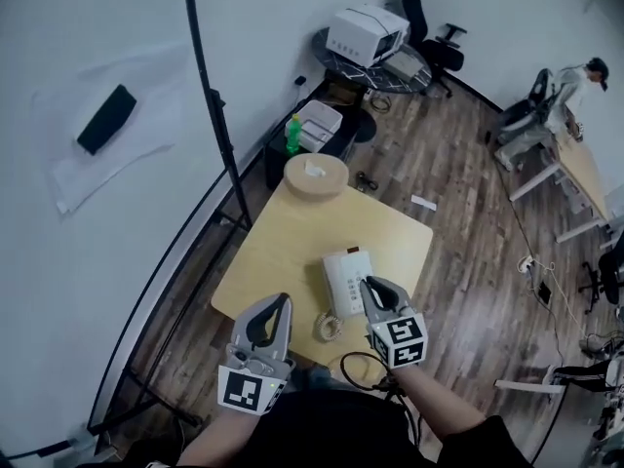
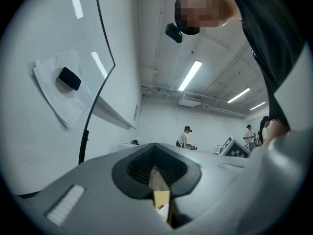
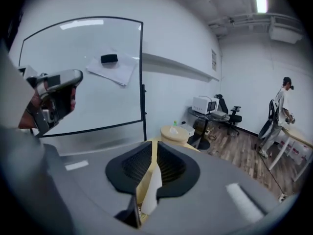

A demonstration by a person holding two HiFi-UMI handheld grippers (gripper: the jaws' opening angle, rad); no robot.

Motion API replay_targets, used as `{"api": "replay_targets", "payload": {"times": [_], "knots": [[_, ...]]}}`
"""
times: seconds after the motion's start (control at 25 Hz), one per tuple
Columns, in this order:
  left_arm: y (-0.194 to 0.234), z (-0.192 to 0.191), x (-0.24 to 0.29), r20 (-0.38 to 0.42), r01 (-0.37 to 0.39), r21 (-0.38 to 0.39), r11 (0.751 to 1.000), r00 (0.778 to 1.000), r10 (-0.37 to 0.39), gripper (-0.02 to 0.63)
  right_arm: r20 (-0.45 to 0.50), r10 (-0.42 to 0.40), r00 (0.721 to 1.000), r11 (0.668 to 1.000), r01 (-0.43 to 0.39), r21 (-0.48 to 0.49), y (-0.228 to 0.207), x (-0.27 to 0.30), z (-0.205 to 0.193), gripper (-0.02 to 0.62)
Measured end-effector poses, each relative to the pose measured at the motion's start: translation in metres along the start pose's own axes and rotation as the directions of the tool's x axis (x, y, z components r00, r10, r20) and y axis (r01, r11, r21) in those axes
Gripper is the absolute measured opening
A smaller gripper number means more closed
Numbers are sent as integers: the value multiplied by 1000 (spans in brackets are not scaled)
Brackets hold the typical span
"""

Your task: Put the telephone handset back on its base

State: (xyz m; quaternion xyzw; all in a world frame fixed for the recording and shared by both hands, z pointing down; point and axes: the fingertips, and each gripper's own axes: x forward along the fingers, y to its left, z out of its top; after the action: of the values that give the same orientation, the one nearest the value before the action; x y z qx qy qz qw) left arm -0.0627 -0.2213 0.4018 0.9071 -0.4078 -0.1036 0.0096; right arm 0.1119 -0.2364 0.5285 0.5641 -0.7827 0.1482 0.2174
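Table [image 1: 283, 252] tan, carrying white telephone [image 1: 343, 276], flat, directly beneath and just ahead of right gripper [image 1: 368, 284] tips, off to the right of left gripper [image 1: 284, 301]. Boxy white body, keypad dots along one side, dark mark at far edge; handset not distinguishable from base. Both grippers above tabletop, jaws pressed nearly together, holding nothing. Coiled cord [image 1: 329, 327] between them.

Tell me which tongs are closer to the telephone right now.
The right tongs: their tips show right beside the telephone. The left tongs hover apart from it, over the near left edge of the table.
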Motion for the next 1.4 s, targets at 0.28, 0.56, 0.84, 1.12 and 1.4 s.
{"api": "replay_targets", "payload": {"times": [0.28, 0.56, 0.84, 1.12, 1.4], "knots": [[-28, 17, 11, 4, 59, 18, 998, 998, -59, 0, 184, -39, 982, 999, 39, 3, 1, -64, 39, 17], [-42, 22, 15, -12, 92, 55, 994, 996, -92, 0, 324, -51, 945, 998, 34, 58, 3, -87, 55, 9], [-47, 29, 21, -8, 103, 81, 991, 995, -103, 0, 392, -106, 914, 994, 82, 77, -4, -102, 72, 8], [-49, 32, 23, 0, 106, 89, 990, 994, -106, 0, 418, -93, 904, 995, 72, 66, -4, -102, 76, 8], [-55, 36, 22, 3, 98, 88, 991, 995, -99, 0, 416, -58, 907, 998, 45, 39, 0, -106, 72, 8]]}}
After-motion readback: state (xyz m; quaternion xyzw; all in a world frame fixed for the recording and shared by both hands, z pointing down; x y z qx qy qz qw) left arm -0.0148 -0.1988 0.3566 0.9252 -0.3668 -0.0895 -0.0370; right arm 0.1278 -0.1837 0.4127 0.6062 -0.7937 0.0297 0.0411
